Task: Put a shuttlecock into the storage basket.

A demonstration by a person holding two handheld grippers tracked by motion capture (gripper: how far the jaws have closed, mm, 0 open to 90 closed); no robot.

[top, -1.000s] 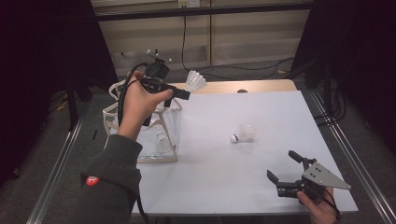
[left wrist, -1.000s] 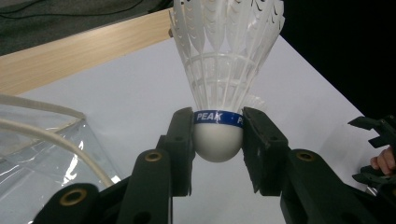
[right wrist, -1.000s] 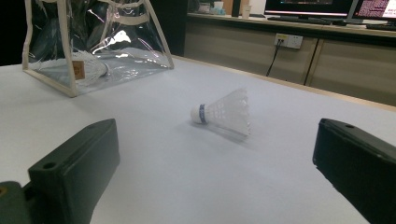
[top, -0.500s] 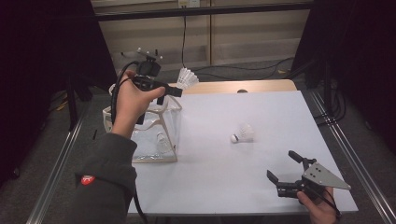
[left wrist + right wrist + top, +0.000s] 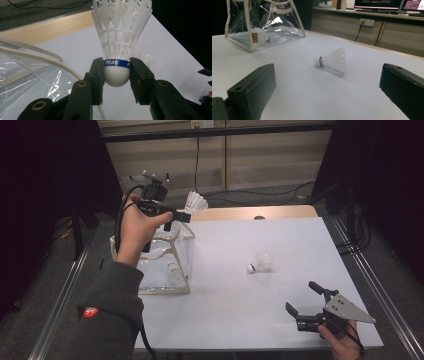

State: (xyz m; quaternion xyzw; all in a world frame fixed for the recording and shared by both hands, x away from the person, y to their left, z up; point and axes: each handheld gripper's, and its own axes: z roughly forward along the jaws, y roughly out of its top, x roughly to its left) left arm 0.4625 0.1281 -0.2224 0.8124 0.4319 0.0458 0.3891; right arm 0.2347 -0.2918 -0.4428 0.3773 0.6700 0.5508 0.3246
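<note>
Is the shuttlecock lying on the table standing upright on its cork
No, the shuttlecock on the table lies on its side, its white cork pointing left and its feather skirt to the right in the right gripper view.

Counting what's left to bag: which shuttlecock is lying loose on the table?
The shuttlecock mid-table, on its side. Another is clamped in the left gripper above the bag; a third sits inside the bag.

The high view looked forward and down from above the person's edge of the white rectangular counter (image 5: 280,250), taking in its whole top. The left claw view sat very close, raised over the counter's left edge, facing across it. The right claw view sat low near the right front corner, facing the left edge. All shared the white feathered shuttlecock lying mid-counter (image 5: 259,263) (image 5: 332,60) (image 5: 147,58).
</note>
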